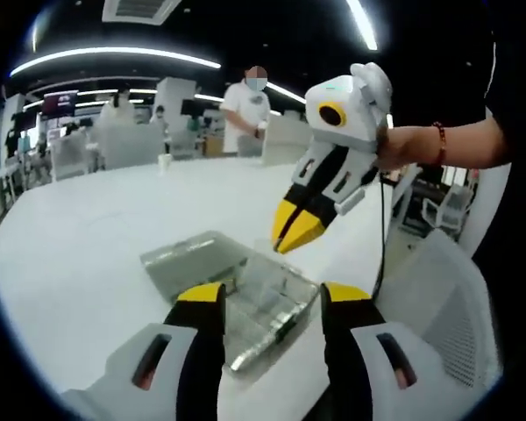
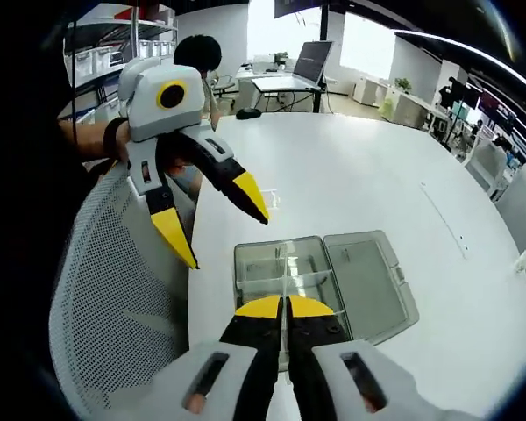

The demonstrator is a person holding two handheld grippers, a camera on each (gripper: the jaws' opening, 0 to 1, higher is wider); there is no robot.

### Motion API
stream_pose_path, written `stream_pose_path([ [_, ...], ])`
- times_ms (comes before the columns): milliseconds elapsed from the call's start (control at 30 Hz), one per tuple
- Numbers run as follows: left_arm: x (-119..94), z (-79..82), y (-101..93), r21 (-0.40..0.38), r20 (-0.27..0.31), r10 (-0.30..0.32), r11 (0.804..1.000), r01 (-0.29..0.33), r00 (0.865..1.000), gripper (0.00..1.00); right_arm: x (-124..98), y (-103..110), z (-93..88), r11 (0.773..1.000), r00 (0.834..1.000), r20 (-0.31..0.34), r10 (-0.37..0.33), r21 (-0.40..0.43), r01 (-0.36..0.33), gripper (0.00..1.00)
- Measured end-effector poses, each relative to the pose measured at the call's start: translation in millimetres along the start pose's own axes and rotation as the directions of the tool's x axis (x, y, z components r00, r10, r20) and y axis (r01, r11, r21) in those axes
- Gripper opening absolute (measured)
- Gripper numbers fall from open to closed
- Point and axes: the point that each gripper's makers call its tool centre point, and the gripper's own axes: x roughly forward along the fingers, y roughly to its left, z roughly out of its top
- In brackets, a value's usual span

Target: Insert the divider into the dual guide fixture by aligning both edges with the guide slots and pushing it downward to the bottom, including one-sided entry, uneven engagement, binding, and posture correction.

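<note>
A clear plastic fixture box (image 1: 272, 303) (image 2: 265, 261) lies on the white table (image 1: 79, 237) (image 2: 359, 167), its lid (image 2: 368, 272) folded open beside it. My right gripper (image 2: 285, 306) is shut on a thin clear divider (image 2: 283, 267), seen edge-on and standing upright over the box's slotted compartment. In the left gripper view, that same right gripper (image 1: 294, 239) comes down from the upper right in a person's hand, its tips just above the box's far edge. My left gripper (image 1: 273, 295) is open and holds nothing, hovering at the box's near side. It also appears as the left gripper (image 2: 219, 230) off the table's edge.
A white mesh chair (image 2: 105, 307) (image 1: 447, 307) stands right at the table edge beside the box. People (image 1: 245, 105) stand far off in the office. A laptop (image 2: 311, 57) sits at the far end of the table.
</note>
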Motion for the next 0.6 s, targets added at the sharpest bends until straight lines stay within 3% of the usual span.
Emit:
stream_pose_path([
  [200, -2, -0.9, 5.4, -0.006, -0.002, 0.010, 1.000, -0.010, 1.000, 0.52, 6, -2, -3.7, 1.000, 1.000, -0.011, 0.002, -0.024, -0.002, 0.00],
  [600, -4, -3.7, 8.3, -0.026, 0.006, 0.029, 0.999, -0.029, 1.000, 0.52, 14, -7, -8.9, 0.999, 1.000, -0.012, 0.020, -0.031, -0.020, 0.00],
])
